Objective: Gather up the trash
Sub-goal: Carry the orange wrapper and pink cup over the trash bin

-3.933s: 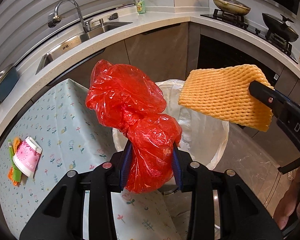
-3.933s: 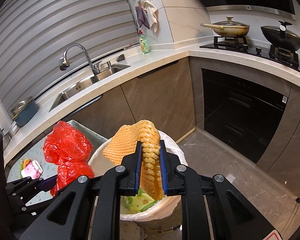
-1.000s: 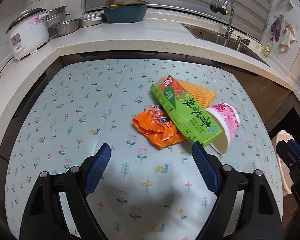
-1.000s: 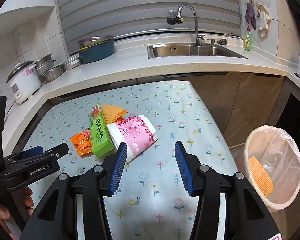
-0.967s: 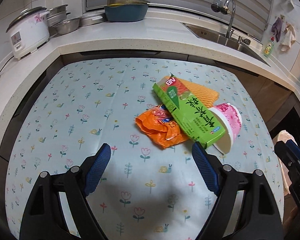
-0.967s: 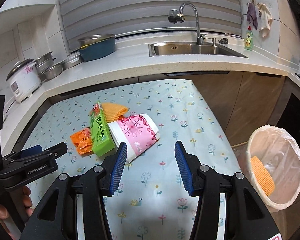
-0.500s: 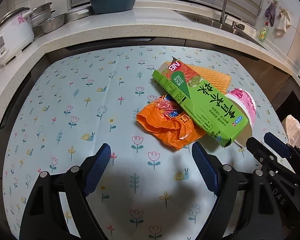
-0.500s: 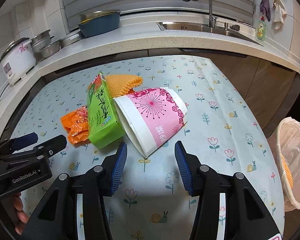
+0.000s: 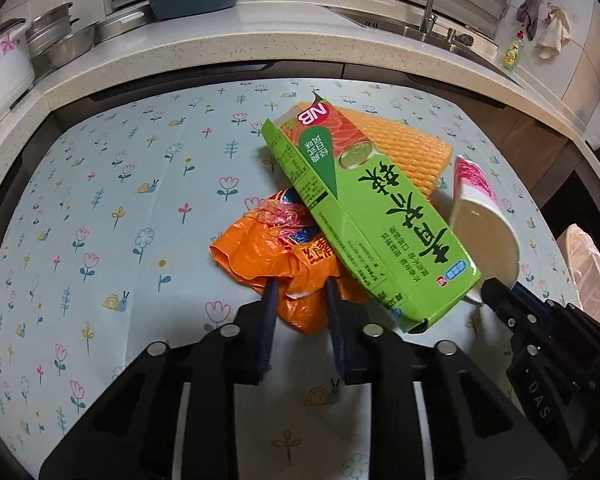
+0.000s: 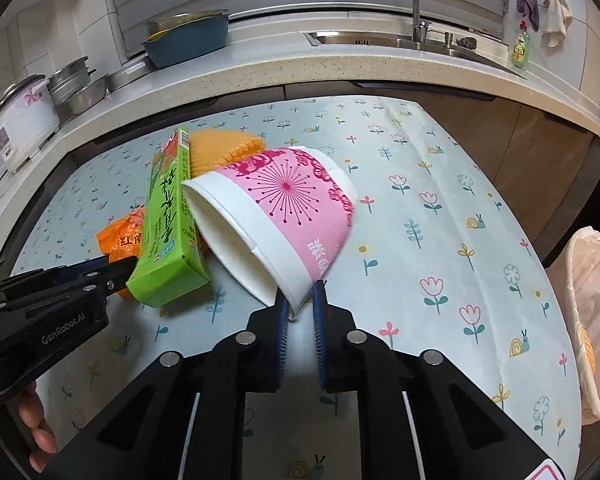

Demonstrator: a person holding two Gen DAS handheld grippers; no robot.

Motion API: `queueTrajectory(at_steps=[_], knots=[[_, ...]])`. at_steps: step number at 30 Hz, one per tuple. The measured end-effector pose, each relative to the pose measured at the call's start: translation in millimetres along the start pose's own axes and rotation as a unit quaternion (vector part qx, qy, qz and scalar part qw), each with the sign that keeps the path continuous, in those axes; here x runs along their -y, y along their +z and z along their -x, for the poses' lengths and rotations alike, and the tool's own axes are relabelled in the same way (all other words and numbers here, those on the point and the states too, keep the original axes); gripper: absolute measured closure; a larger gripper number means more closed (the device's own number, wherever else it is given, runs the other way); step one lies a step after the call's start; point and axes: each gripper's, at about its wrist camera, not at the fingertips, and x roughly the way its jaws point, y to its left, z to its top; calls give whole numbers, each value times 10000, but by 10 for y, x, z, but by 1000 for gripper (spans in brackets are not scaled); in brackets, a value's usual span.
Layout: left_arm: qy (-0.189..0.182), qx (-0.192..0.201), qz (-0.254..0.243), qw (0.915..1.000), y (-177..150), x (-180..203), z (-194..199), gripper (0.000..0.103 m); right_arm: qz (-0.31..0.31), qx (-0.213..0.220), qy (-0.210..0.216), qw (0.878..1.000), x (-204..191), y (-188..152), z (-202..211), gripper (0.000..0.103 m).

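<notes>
A trash pile lies on the flowered tablecloth (image 9: pixel 100 208). In it are a crumpled orange wrapper (image 9: pixel 260 252), a green carton (image 9: pixel 364 216) leaning over it, an orange foam net (image 9: pixel 404 152) behind, and a pink paper cup (image 10: pixel 292 200) on its side. My left gripper (image 9: pixel 299 296) is closing, its pads pinching the wrapper's near edge. My right gripper (image 10: pixel 300 300) is closing on the cup's white rim, which sits between the pads. The left gripper (image 10: pixel 120 268) also shows in the right wrist view, beside the carton's end.
A bin with a white liner (image 10: pixel 592 320) stands off the table's right edge, with orange foam inside. Behind the table runs a counter with a rice cooker (image 10: pixel 24 120), steel bowls, a blue basin (image 10: pixel 188 40) and a sink (image 10: pixel 380 40).
Both grippers came down and forward to the pile. Their jaws went from wide open to closed, the left on the orange wrapper, the right on the cup's rim.
</notes>
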Motion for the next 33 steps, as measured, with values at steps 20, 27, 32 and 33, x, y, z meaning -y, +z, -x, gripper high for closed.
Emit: queueTrajectory(at_steps=[20,27,32,33], knots=[[-213,815,-237,9962,-37,635,1116,94,-396,1034,41,9938,470,124,1147,99],[-351,1004,-554,9928,-107,1167,1411,94,-603,1279,-52,9899,833,46,1507,99],[-471,1062,-776,9902,-155,1571,1537,94,-800,1414,-170,9866,1153,-27,1706,99],[-495,1070,-828,9896,-165,1657,1553,94,-847,1436,-196,9858,1234,-42,1741,99]])
